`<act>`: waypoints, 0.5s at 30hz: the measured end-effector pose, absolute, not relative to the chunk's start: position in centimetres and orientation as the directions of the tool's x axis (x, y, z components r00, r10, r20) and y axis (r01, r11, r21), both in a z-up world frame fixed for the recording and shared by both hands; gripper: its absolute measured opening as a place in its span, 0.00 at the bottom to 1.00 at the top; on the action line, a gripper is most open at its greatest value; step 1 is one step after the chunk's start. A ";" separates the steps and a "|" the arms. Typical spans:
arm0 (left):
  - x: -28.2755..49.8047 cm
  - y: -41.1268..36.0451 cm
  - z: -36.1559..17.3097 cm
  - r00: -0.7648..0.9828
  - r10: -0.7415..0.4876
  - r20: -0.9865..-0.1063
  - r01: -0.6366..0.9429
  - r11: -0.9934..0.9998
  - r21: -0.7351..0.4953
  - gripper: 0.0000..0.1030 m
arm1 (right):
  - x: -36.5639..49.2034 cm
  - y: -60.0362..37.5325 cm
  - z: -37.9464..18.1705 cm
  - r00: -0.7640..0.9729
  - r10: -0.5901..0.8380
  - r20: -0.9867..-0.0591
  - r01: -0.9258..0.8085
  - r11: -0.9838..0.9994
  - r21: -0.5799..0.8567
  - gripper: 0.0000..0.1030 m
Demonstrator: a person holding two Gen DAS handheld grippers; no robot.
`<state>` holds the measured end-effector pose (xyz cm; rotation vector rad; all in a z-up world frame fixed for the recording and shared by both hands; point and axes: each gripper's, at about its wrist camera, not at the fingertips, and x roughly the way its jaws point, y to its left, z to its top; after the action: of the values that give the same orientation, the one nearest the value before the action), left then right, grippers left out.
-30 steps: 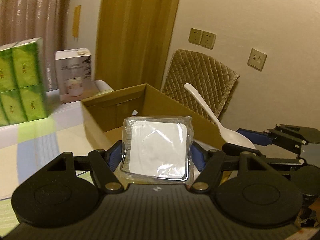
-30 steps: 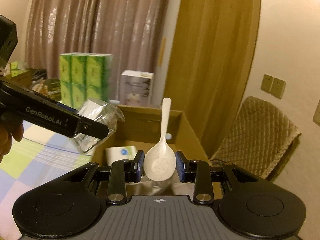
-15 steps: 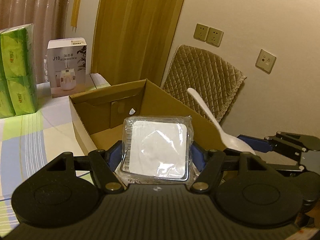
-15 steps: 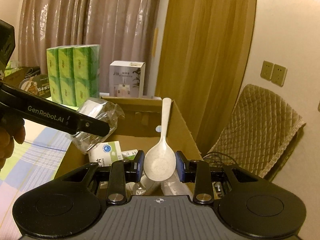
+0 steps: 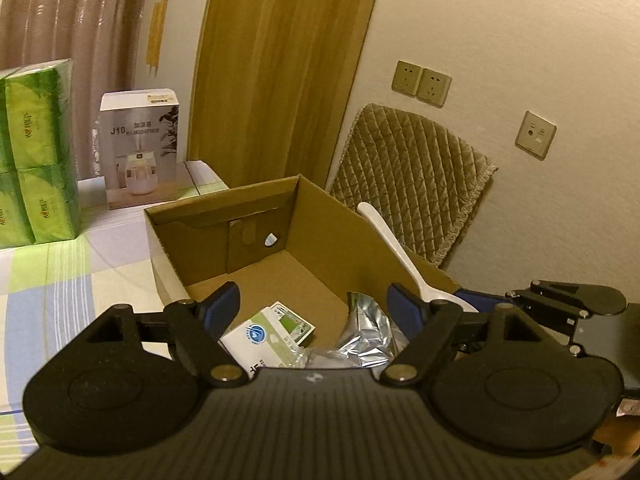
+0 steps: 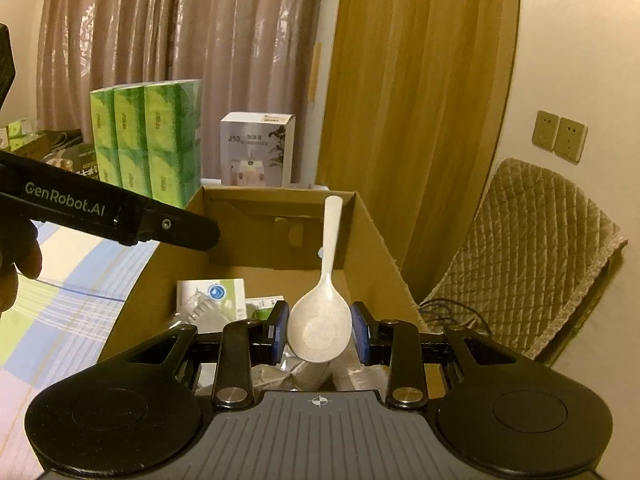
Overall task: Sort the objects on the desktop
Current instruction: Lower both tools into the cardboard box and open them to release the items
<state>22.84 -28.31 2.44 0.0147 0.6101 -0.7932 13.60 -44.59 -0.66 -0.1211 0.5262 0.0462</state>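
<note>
The left gripper (image 5: 314, 304) hung over the cardboard box (image 5: 332, 216) with its jaws spread wide and nothing between them. The right gripper (image 6: 319, 328) pinched a white rice spoon (image 6: 320, 330) by its bowl, handle pointing up and away, above the box's near end. A green-and-white carton (image 5: 266, 334) and a silver foil pouch (image 5: 366, 338) lay on the box floor. The bowl's curved sides likely gave the pads poor purchase, so the spoon could twist or slip out. Released near the right-hand wall, its long handle might catch the rim and tip it outside.
</note>
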 end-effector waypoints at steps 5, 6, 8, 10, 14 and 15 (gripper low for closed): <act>22.9 -28.3 2.5 0.541 -0.662 -0.518 0.672 0.711 -0.207 0.75 | 13.7 -44.3 -0.5 0.865 0.024 -0.501 -0.085 0.991 -0.099 0.30; 22.8 -28.3 2.5 0.540 -0.663 -0.518 0.673 0.710 -0.207 0.75 | 13.7 -44.2 -0.5 0.866 0.026 -0.500 -0.087 0.991 -0.100 0.30; 22.8 -28.3 2.5 0.540 -0.664 -0.517 0.674 0.709 -0.207 0.75 | 13.8 -44.1 -0.4 0.867 0.030 -0.497 -0.093 0.990 -0.102 0.30; 22.8 -28.2 2.5 0.540 -0.664 -0.518 0.674 0.709 -0.206 0.75 | 13.9 -44.0 -0.3 0.870 0.033 -0.492 -0.097 0.990 -0.105 0.30; 22.8 -28.0 2.5 0.548 -0.653 -0.523 0.667 0.718 -0.199 0.76 | 14.1 -43.8 -0.4 0.875 0.035 -0.483 -0.101 0.988 -0.113 0.48; 22.8 -27.9 2.5 0.550 -0.651 -0.524 0.665 0.720 -0.197 0.76 | 14.1 -43.8 -0.4 0.875 0.033 -0.483 -0.097 0.989 -0.109 0.64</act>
<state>22.83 -27.91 2.50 0.0252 0.6095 -0.7789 14.09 -43.80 -0.45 -0.1320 0.5017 0.0681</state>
